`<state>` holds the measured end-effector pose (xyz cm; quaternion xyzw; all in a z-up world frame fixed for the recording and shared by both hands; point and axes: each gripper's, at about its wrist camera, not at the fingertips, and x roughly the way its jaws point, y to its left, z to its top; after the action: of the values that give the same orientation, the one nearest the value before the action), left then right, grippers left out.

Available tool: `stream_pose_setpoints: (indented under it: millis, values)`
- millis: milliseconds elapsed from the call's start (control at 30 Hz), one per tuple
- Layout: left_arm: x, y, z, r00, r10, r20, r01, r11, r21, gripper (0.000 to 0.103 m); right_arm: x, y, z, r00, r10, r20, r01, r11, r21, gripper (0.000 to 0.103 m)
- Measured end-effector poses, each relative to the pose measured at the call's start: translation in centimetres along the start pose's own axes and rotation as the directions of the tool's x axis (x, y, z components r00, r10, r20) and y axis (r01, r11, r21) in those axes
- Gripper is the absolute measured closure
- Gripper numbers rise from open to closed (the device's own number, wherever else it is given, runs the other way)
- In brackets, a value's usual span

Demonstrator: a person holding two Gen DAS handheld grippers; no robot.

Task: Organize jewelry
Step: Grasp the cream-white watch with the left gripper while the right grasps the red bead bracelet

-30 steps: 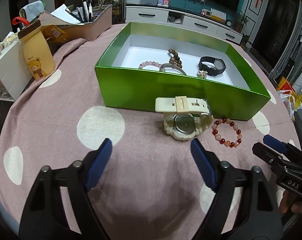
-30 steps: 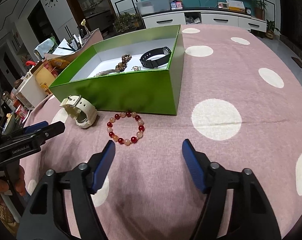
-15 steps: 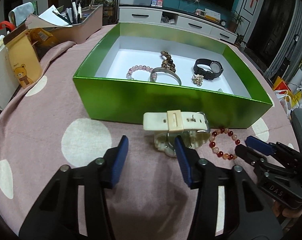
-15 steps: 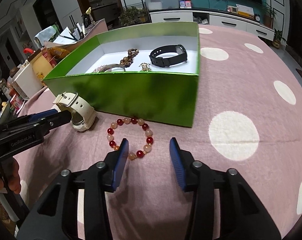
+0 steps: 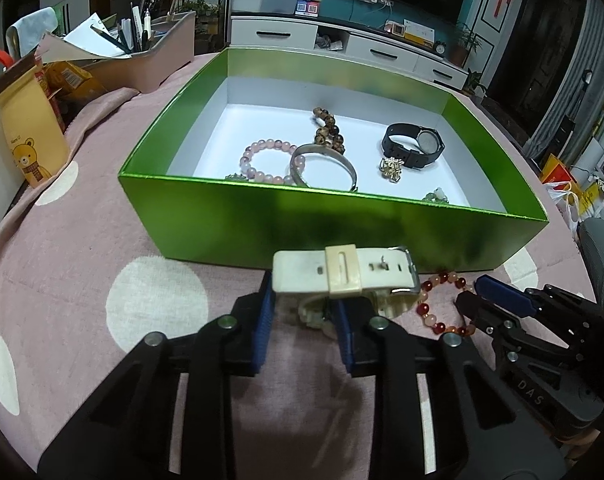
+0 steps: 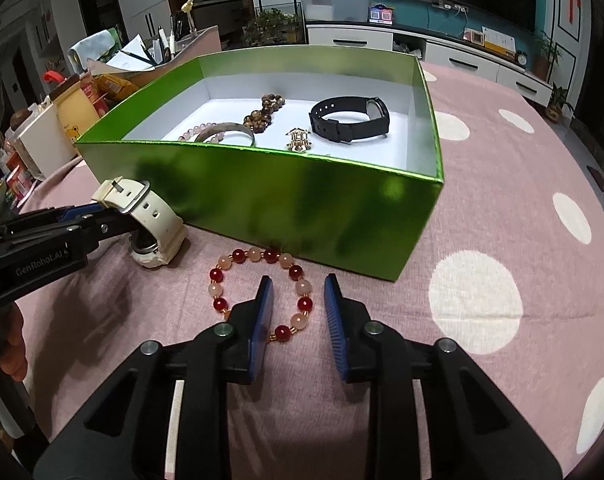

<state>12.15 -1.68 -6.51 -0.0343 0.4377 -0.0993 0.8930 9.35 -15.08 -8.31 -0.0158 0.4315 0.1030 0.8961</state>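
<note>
A cream watch [image 5: 343, 276] lies on the pink cloth in front of the green box [image 5: 333, 224]. My left gripper [image 5: 303, 318] has its fingers on either side of the watch body, narrowed around it; it also shows in the right wrist view [image 6: 102, 216], at the watch [image 6: 154, 216]. A red and pink bead bracelet [image 6: 258, 292] lies beside the watch. My right gripper [image 6: 298, 312] straddles the bracelet's right side, partly open and apart from the beads. It shows in the left wrist view [image 5: 477, 300], by the bracelet [image 5: 437, 304].
The box holds a black watch [image 5: 415, 146], a silver bangle [image 5: 325, 166], a pink bead bracelet [image 5: 262, 160], brown beads [image 5: 327, 130] and a gold charm [image 5: 391, 168]. A yellow bear bag [image 5: 32, 132] and a pen organiser [image 5: 150, 60] stand at the far left.
Both grippers have moved forward and narrowed. The left now has the cream watch between its fingers; the right has come over the bead bracelet's right side.
</note>
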Motion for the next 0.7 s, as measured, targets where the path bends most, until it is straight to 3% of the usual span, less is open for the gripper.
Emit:
stream_pose_setpoints:
  millis: [133,300,700]
  values:
    - [0.0,-0.3,0.1,1.000,-0.007,0.003,0.007,1.000,0.010,0.085,0.1,0.1,0.0,1.000,-0.019,0.003,0.019,1.000,-0.016,0.083]
    - [0.1,-0.4,0.1,1.000,-0.004,0.005,0.004,1.000,0.013,0.087,0.3,0.3,0.1,1.000,-0.027,0.006,0.027,0.999,-0.032,0.094]
    - [-0.3,-0.2,0.1,1.000,0.003,0.008,-0.003,1.000,0.011,0.096,-0.9,0.2,-0.1,0.999,-0.006,0.032,0.007,1.000,-0.016,0.096]
